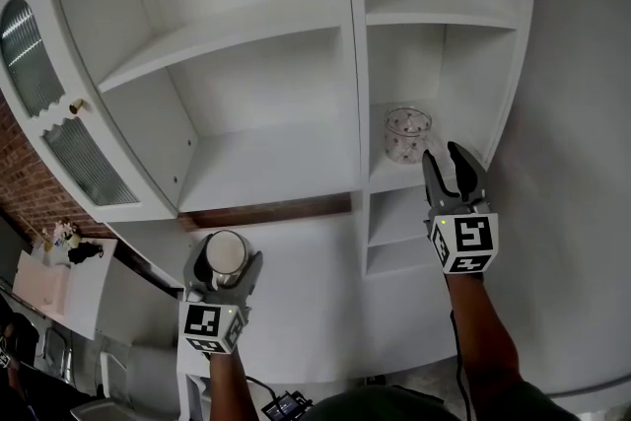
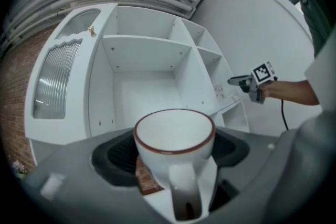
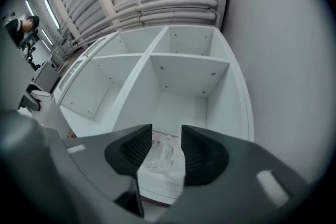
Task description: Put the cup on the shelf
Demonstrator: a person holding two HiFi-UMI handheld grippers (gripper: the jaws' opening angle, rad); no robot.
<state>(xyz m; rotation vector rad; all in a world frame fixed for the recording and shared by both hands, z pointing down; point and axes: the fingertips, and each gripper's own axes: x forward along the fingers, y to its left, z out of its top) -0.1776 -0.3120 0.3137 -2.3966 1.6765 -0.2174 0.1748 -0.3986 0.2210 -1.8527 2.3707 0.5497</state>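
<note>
The left gripper has its fingers pinching a white cup with a brown rim, one finger on each side of its body. The cup sits upright between them, its mouth open upward and its handle turned back toward the gripper's own camera. It is clear of the white shelf unit and rests on none of its boards. Ahead of these fingers, beyond the cup, opens the unit's wide compartment, bare inside. Further to their left is a cabinet door with ribbed glass and a small gold knob, and past that a strip of brick wall. The right gripper holds nothing: its fingers are spread with a narrow gap between them and point into the narrow column of compartments on the unit's right side. A glass cup with small red marks stands upright on the board there, just ahead of those fingertips and a little to their left in the head view. In the right gripper view it shows through the gap, lying beyond the tips and not touched by either finger. The two grippers are well apart, the right one farther forward toward the unit than the left.
</note>
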